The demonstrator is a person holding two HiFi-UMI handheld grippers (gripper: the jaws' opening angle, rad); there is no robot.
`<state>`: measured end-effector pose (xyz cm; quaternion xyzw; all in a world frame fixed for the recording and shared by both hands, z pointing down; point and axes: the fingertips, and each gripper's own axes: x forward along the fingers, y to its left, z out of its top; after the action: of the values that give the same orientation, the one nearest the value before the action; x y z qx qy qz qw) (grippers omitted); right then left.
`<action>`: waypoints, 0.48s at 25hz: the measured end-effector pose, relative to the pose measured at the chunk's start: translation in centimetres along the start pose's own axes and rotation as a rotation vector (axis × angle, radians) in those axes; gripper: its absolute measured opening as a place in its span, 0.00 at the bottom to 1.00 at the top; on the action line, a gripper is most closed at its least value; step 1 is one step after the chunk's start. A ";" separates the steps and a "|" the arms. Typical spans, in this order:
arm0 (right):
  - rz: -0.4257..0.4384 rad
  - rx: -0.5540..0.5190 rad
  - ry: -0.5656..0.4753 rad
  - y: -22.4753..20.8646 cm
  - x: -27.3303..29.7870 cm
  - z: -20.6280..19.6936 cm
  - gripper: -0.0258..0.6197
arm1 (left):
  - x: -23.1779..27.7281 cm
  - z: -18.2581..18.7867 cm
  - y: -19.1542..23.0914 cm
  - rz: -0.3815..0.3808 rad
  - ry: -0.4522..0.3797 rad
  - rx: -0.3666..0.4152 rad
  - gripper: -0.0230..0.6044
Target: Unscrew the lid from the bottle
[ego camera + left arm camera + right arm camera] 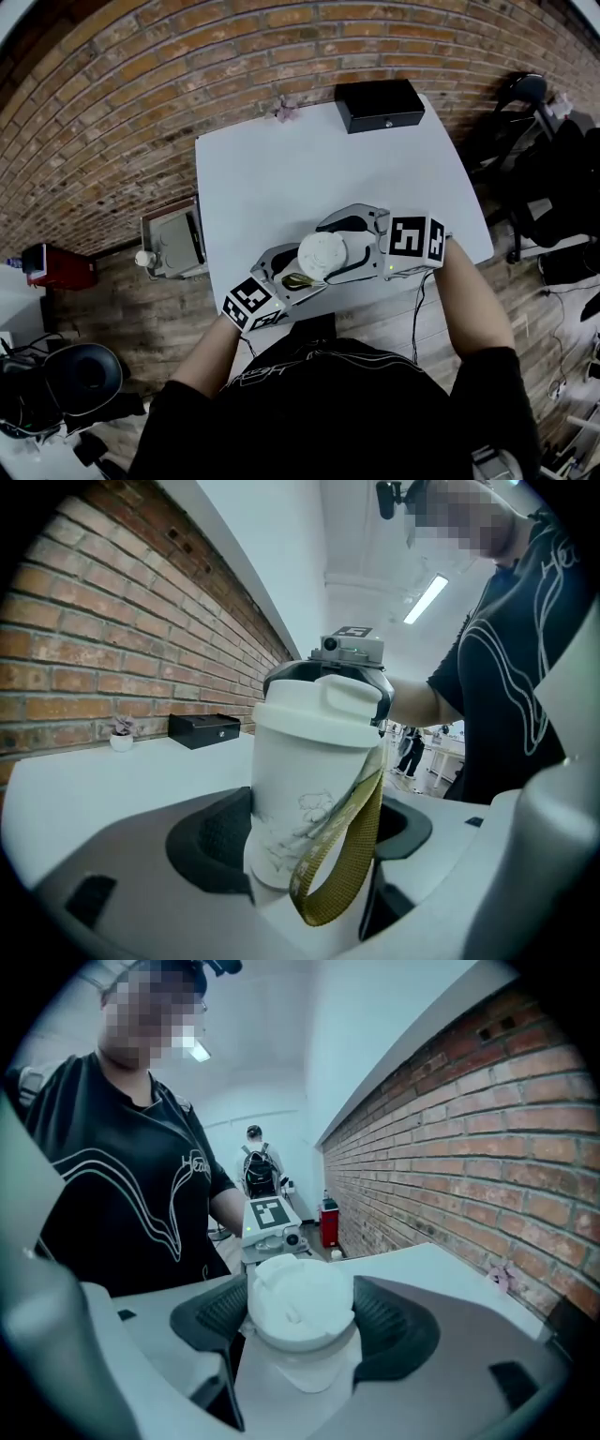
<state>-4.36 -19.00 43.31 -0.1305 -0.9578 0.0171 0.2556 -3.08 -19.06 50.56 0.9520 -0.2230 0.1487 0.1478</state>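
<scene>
Pinching bottle (291,789) body in left claw (309,841) above counter (281,178) near edge; right claw (298,1321) closed round lid (300,1302). Hold body rigid, strap (342,864) clear; twist lid level, without tilting.

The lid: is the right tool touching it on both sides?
Touching. In the right gripper view, both pads of the right tool press against the white lid, no gap visible.

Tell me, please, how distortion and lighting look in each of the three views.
Head view: fisheye bows the brick wall into an arc. Left gripper view: dark corners, bright ceiling lamp, bottle sharp. Right gripper view: white lid low in contrast.
</scene>
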 end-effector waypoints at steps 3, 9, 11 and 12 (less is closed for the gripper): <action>-0.108 0.067 -0.047 -0.6 -0.4 0.2 0.66 | 0.1 -0.1 0.0 -0.003 -0.002 -0.004 0.60; -0.369 0.139 -0.105 -1.1 -1.5 0.6 0.71 | 0.2 -0.2 0.2 0.005 -0.011 -0.011 0.60; -0.444 0.157 -0.098 -1.0 -1.4 0.4 0.71 | 0.2 -0.3 0.2 0.008 -0.013 -0.016 0.60; -0.480 0.166 -0.093 -1.1 -1.3 0.3 0.71 | 0.2 -0.3 0.2 0.010 -0.012 -0.017 0.60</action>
<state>-3.67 -20.34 42.55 0.1230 -0.9673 0.0402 0.2179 -3.06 -19.21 50.95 0.9505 -0.2298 0.1417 0.1537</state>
